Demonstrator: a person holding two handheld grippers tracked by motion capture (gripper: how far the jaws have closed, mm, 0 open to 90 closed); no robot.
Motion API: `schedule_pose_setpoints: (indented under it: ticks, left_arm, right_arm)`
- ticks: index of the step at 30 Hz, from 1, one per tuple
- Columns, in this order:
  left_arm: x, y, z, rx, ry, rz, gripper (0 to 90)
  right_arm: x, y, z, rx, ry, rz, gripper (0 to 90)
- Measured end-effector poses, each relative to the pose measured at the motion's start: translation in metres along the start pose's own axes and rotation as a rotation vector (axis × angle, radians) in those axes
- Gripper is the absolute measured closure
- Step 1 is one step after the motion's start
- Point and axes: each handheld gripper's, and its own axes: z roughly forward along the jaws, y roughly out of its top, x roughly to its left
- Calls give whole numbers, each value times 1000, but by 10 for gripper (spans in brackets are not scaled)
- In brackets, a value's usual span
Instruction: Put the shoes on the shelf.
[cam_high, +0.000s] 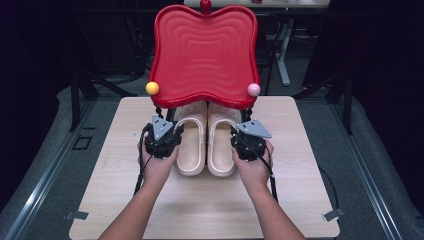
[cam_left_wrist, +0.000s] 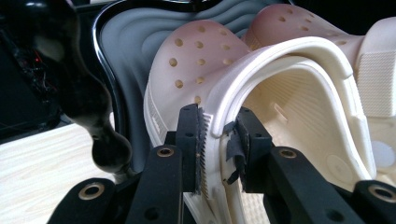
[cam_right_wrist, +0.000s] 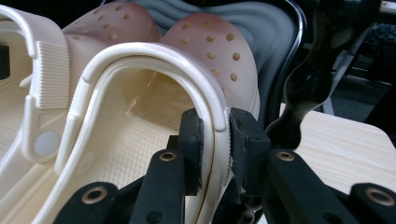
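- Desk (cam_high: 300, 200): light wood top, bare along its near edge.
- Red shelf (cam_high: 204, 52): a wavy-surfaced, apple-shaped tray standing raised on black legs over the far half of the desk. A yellow ball (cam_high: 152, 88) sits at its near-left corner and a pink ball (cam_high: 254, 89) at its near-right corner.
- Left clog (cam_high: 191, 145) and right clog (cam_high: 221, 145): a cream pair, side by side and touching, toes tucked under the red shelf, heels toward the near edge, around the desk's middle.
- Left gripper (cam_high: 161, 136): held in the person's left hand (cam_high: 156, 165), against the outer side of the left clog. In the left gripper view its jaws are clamped on that clog's outer side wall (cam_left_wrist: 215, 128), one pad outside, one inside.
- Right gripper (cam_high: 248, 137): held in the right hand (cam_high: 254, 167), against the outer side of the right clog. In the right gripper view its jaws are clamped on that clog's outer wall (cam_right_wrist: 217, 121).
- Both clogs appear to rest on the desk; whether either is lifted cannot be told.
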Motion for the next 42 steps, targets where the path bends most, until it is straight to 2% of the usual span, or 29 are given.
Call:
schedule_pose_setpoints:
  ticks: [5,9,13,22,27,42]
  left_arm:
    - [-4,1,1,0,11,10,739]
    - [-1,3,4,-1,15,-16,735]
    - [-2,3,4,-3,14,-19,729]
    - [-1,1,2,-18,-12,-43,684]
    - [-1,0,4,-16,-23,-59,627]
    - [-1,0,5,-21,-49,-75,567]
  right_arm:
    - [2,0,1,5,4,-3,745]
    - [3,3,4,4,8,6,744]
    - [1,6,6,6,12,4,740]
    - [-2,4,5,7,50,-2,710]
    - [-2,4,5,6,57,3,701]
    - [0,3,4,-4,60,16,667]
